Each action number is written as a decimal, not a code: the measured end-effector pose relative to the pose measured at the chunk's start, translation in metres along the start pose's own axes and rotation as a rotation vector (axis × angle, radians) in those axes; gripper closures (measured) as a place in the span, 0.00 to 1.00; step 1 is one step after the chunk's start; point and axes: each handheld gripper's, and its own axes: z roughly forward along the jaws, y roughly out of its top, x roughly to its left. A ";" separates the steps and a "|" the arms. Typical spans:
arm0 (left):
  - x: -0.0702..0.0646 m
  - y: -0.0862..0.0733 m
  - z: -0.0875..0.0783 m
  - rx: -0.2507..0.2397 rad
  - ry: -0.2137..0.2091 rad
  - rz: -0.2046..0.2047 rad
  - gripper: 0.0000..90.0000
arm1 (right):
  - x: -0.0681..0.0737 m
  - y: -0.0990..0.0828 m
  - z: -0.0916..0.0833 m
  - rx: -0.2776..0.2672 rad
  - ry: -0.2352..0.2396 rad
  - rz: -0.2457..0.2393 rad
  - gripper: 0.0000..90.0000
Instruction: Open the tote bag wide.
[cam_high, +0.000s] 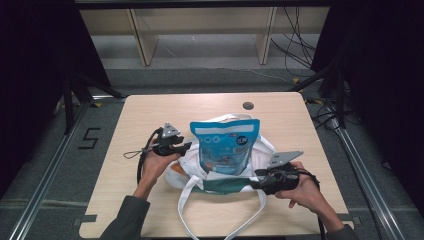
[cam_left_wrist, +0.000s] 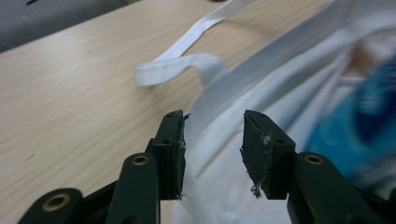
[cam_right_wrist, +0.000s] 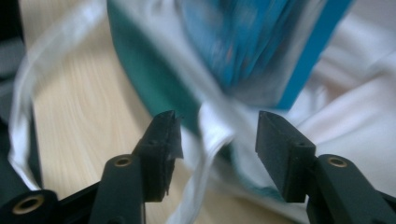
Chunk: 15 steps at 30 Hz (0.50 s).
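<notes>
We see a white tote bag (cam_high: 220, 175) lying flat on the wooden surface (cam_high: 150, 115), slightly toward the near edge. A blue snack pouch (cam_high: 225, 145) stands partly inside the bag mouth, its upper portion rising clear of the fabric and leaning toward the far edge. A green band (cam_high: 225, 185) crosses the bag near its front. One long white handle strap (cam_high: 220, 220) loops forward toward the near edge of the surface.

The left hand-held gripper (cam_high: 184, 147) sits at the left side of the bag, just beside the pouch. In the left gripper view, its jaws stand apart, released, with the white bag fabric (cam_left_wrist: 224, 186) lying between and below them; the pads do not press on it. A second handle strap (cam_left_wrist: 187, 60) curls on the wood beyond the jaws, and the blue pouch (cam_left_wrist: 355, 126) appears blurred at the right.

The right hand-held gripper (cam_high: 257, 180) sits at the right front corner of the bag. In the right gripper view, its jaws are likewise parted and released. A fold of white fabric (cam_right_wrist: 215, 135) rises in the gap between them, clear of both pads. Beyond it we see the green band (cam_right_wrist: 154, 84) and the blue pouch (cam_right_wrist: 261, 46), both blurred.
</notes>
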 end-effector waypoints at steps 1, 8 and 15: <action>-0.005 0.000 -0.007 -0.020 -0.016 0.009 0.65 | -0.002 0.002 -0.005 -0.038 -0.020 0.001 0.54; -0.033 -0.016 -0.029 -0.035 -0.086 0.006 0.73 | -0.025 0.012 -0.036 -0.130 -0.242 0.076 0.51; -0.046 -0.038 -0.027 0.021 -0.109 0.012 0.79 | -0.053 0.005 -0.019 -0.055 -0.338 0.115 0.65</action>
